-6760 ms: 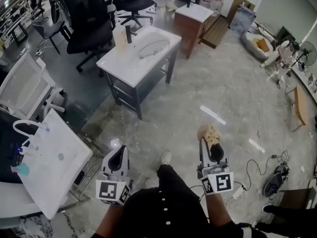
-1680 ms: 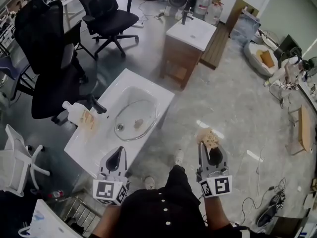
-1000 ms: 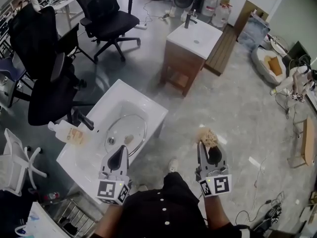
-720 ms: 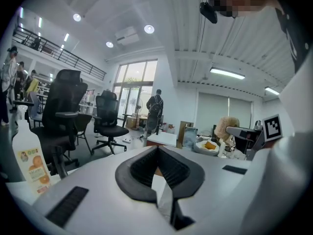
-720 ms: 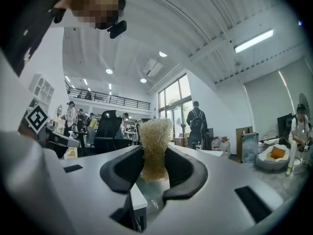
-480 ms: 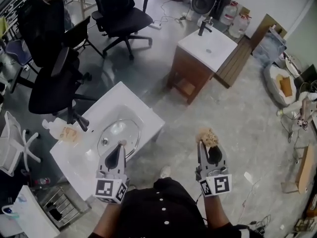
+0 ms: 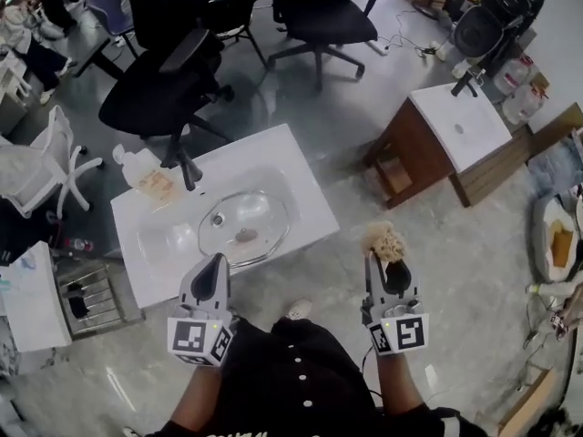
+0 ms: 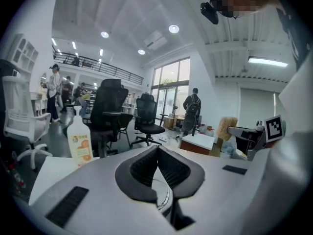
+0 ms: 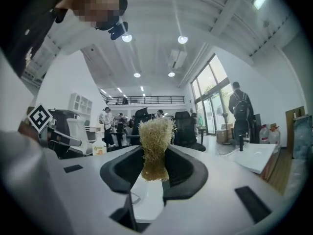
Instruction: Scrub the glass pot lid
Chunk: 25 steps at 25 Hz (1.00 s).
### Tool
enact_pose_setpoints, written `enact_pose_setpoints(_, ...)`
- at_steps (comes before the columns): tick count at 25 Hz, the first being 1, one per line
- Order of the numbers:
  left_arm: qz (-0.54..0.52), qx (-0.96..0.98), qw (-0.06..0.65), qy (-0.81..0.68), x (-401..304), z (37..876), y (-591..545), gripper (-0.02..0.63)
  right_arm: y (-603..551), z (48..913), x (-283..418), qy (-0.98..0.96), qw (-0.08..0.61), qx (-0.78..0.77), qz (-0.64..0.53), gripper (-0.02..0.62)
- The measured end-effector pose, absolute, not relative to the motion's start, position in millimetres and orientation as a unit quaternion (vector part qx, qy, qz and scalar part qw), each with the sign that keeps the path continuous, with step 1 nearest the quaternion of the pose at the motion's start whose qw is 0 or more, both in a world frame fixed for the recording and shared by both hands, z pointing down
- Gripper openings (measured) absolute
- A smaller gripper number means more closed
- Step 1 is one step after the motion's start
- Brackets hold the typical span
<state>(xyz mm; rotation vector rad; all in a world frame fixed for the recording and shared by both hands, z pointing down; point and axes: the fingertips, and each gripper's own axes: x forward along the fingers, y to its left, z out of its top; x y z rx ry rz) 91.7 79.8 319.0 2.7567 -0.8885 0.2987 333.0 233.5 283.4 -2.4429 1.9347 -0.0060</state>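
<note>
Glass pot lid lay in the basin of the white sink, near the black faucet. Left gripper: jaws closed together, nothing between them, at the sink's near edge. Right gripper: clamped on a tan fibrous scrubber, over the floor, well apart from the sink.

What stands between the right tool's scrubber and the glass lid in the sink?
Nothing visible. The glass lid lies uncovered in the sink; the right tool, shut on the scrubber, hangs to its right.
</note>
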Motion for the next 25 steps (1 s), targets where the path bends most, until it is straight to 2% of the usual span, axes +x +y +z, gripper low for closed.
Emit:
enact_pose_setpoints(10,0.101,0.887,0.145,-0.426,16.0,339.3,88.4,0.026,175.6,304.4,294.7,0.723,0.012,-0.691,-0.013,0.144)
enact_pose_setpoints(18,0.110,0.872,0.166,-0.448,-2.9,353.0,81.8,0.026,155.3,301.7,258.6,0.762,0.009,-0.648,-0.003,0.144)
enact_pose_setpoints(25,0.110,0.869,0.175,-0.449,0.3,358.9,67.7,0.026,143.7,302.2,266.1,0.762,0.013,-0.648,-0.005,0.144)
